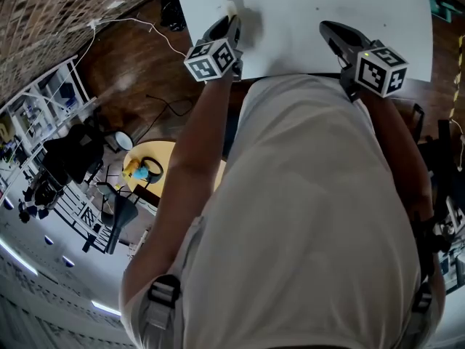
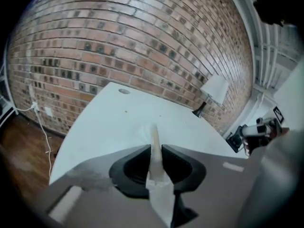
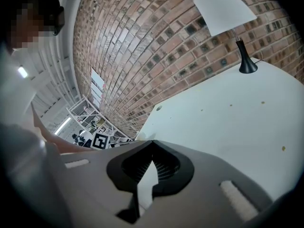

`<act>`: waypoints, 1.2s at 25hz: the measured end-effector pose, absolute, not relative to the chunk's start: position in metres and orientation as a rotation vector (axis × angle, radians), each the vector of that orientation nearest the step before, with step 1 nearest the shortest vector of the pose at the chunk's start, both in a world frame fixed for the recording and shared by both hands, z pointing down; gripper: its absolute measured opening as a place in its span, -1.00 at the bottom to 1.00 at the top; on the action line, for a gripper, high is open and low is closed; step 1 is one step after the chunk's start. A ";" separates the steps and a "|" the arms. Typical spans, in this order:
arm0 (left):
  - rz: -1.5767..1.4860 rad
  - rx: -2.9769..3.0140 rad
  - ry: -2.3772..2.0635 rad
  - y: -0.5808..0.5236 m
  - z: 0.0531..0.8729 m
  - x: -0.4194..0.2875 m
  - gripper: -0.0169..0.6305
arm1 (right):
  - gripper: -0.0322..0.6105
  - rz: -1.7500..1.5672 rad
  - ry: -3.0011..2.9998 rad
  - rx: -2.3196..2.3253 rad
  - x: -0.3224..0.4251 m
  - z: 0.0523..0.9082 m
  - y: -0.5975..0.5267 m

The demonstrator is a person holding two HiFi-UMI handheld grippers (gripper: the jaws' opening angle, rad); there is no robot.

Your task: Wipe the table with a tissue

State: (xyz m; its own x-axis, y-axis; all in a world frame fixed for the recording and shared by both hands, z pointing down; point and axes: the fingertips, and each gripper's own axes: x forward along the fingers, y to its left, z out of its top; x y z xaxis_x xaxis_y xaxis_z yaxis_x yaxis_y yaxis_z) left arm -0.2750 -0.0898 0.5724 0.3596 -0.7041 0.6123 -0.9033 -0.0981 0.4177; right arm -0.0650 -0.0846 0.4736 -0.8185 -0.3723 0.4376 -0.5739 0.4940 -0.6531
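Observation:
The white table (image 1: 305, 20) fills the top of the head view. My left gripper (image 1: 231, 22) reaches over its near left edge, shut on a crumpled white tissue (image 1: 232, 9). In the left gripper view the tissue (image 2: 159, 194) stands pinched between the two dark jaws of the left gripper (image 2: 156, 147), and its tip pokes out ahead over the table (image 2: 118, 122). My right gripper (image 1: 328, 29) hovers over the near right part of the table. Its jaws meet at the tip with nothing between them, as the right gripper view shows for the right gripper (image 3: 152, 142).
A white-shaded lamp (image 3: 223, 6) on a black base stands at the table's far edge against the brick wall (image 2: 118, 42). Small specks (image 3: 283, 148) dot the tabletop. To the left on the wood floor are a yellow round table (image 1: 156, 166), shelving and a white cable (image 1: 145, 31).

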 end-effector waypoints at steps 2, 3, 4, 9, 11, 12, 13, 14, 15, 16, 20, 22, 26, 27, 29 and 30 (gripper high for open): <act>0.273 1.795 -1.483 -0.092 0.568 -0.300 -0.72 | -0.88 1.231 -2.509 0.793 -0.070 0.474 -0.085; 0.265 1.775 -1.512 -0.093 0.567 -0.311 -0.72 | -0.88 1.233 -2.514 0.788 -0.072 0.474 -0.085; 0.265 1.761 -1.534 -0.094 0.565 -0.320 -0.72 | -0.88 1.235 -2.519 0.783 -0.074 0.474 -0.086; 0.293 1.731 -1.591 -0.102 0.559 -0.345 -0.72 | -0.88 1.240 -2.549 0.767 -0.082 0.468 -0.095; 0.316 1.728 -1.605 -0.105 0.561 -0.349 -0.72 | -0.88 1.241 -2.560 0.766 -0.083 0.466 -0.097; 0.330 1.731 -1.607 -0.107 0.562 -0.349 -0.72 | -0.88 1.240 -2.564 0.766 -0.084 0.465 -0.097; 0.344 1.738 -1.606 -0.109 0.563 -0.350 -0.72 | -0.88 1.237 -2.567 0.768 -0.084 0.464 -0.098; 0.358 1.748 -1.602 -0.113 0.563 -0.350 -0.72 | -0.88 1.231 -2.568 0.769 -0.083 0.464 -0.099; 0.373 1.758 -1.598 -0.117 0.563 -0.349 -0.72 | -0.88 1.222 -2.567 0.772 -0.082 0.463 -0.099; 0.389 1.770 -1.593 -0.122 0.564 -0.349 -0.72 | -0.88 1.213 -2.565 0.773 -0.082 0.462 -0.100; 0.491 1.798 -1.581 -0.137 0.569 -0.353 -0.72 | -0.88 1.180 -2.564 0.757 -0.085 0.459 -0.096; 0.532 1.786 -1.599 -0.140 0.576 -0.364 -0.72 | -0.88 1.179 -2.566 0.756 -0.086 0.459 -0.095; 0.549 1.727 -1.628 -0.143 0.579 -0.384 -0.72 | -0.88 1.178 -2.555 0.764 -0.082 0.462 -0.092; 0.554 1.713 -1.635 -0.144 0.578 -0.386 -0.72 | -0.88 1.181 -2.547 0.765 -0.080 0.463 -0.091; 0.552 1.706 -1.639 -0.151 0.579 -0.389 -0.72 | -0.88 1.188 -2.536 0.768 -0.079 0.465 -0.092; 0.555 1.713 -1.639 -0.157 0.579 -0.389 -0.72 | -0.88 1.191 -2.534 0.771 -0.079 0.465 -0.093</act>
